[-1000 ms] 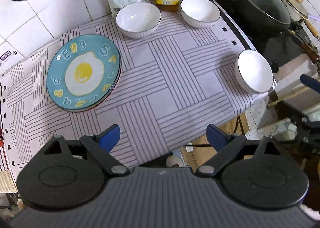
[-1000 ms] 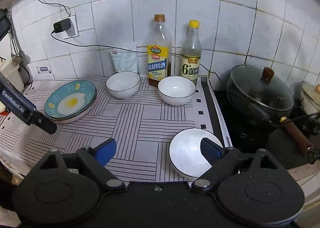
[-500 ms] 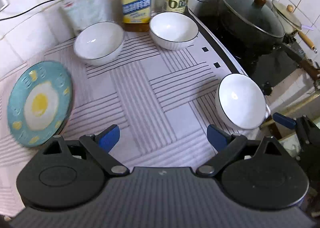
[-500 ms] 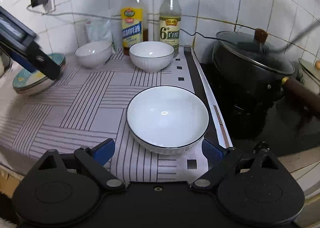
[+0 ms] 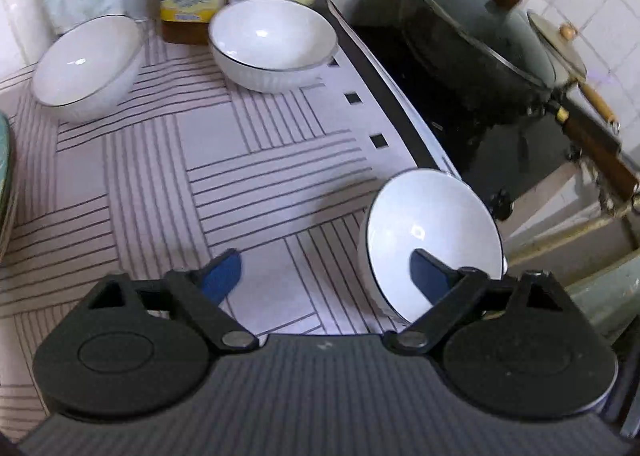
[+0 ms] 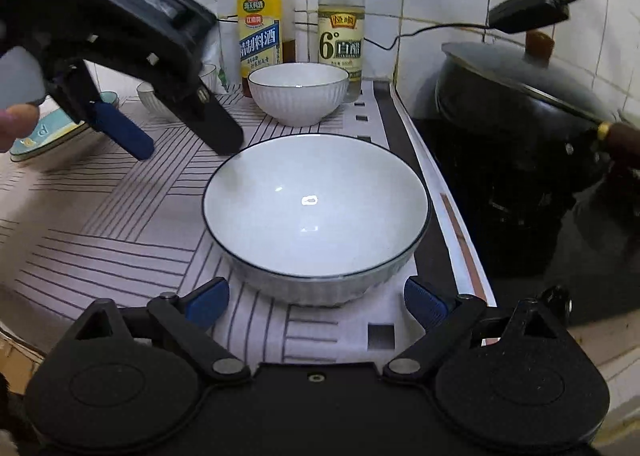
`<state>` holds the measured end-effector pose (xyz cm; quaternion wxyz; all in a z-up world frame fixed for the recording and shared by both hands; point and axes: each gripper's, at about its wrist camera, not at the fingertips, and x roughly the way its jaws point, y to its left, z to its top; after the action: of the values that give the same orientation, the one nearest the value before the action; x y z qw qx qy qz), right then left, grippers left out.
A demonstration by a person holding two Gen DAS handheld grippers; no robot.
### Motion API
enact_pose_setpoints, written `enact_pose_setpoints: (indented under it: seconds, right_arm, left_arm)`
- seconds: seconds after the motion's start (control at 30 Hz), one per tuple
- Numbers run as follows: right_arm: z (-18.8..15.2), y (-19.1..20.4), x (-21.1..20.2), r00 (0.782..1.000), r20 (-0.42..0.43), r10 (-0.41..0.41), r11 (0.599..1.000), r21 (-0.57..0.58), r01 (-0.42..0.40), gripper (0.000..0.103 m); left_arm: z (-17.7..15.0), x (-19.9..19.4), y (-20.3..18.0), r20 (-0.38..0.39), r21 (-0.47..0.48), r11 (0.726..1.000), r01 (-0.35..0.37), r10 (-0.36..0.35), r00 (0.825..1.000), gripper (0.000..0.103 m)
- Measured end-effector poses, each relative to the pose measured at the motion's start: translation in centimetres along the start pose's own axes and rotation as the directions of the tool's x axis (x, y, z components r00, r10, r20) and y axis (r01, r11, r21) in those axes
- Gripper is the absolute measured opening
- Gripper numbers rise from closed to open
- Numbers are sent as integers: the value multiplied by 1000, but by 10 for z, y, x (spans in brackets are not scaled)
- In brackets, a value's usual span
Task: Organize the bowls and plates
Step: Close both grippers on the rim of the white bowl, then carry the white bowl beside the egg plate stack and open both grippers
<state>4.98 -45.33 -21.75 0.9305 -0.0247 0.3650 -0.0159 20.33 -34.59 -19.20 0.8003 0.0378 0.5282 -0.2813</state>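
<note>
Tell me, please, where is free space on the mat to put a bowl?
The middle of the striped mat is bare, between the near bowl, the two back bowls and the plates. The back row by the bottles is crowded.

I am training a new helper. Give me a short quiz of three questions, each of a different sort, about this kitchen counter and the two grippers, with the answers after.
1. True or false: the right gripper is shut on the nearest bowl.
2. How many white bowls stand on the striped mat in the left wrist view?
3. Multiple choice: what stands directly behind the back bowl in the right wrist view? A) two bottles B) a kettle C) a cup

Key:
1. False; it is open, with the bowl ahead of its fingertips.
2. Three: the nearest one, the back bowl, and the left bowl.
3. A: the yellow-label bottle and the clear bottle.
</note>
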Motion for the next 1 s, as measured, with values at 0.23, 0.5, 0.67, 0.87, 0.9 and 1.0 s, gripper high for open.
enact_pose_setpoints:
  seconds: [0.23, 0.5, 0.67, 0.87, 0.9, 1.0]
  right_arm:
    - [1, 3, 9, 998, 55, -22, 1000, -1, 22, 96]
    - [-3, 6, 15, 996, 75, -45, 999, 12, 44, 95]
    - [-2, 15, 15, 997, 68, -27, 999, -18, 28, 95]
    - [-1, 32, 9, 998, 69, 7, 1000, -20, -5, 95]
    - [1, 36, 7, 998, 68, 14, 999, -30, -12, 95]
    - [6, 52, 4, 997, 57, 49, 996, -72, -45, 95]
  left_arm:
    - [6, 24, -26, -52, -1, 1000, 1, -1, 999, 46]
    - [4, 35, -24, -81, 13, 999, -37, 37, 996, 15]
    - [2, 32, -25, -127, 99, 995, -32, 45, 991, 10]
    - [-11, 13, -10, -112, 105, 993, -47, 58, 992, 10]
    - [-13, 8, -6, -110, 100, 994, -52, 63, 992, 10]
    - [-17, 0, 4, -123, 72, 992, -100, 109, 986, 10]
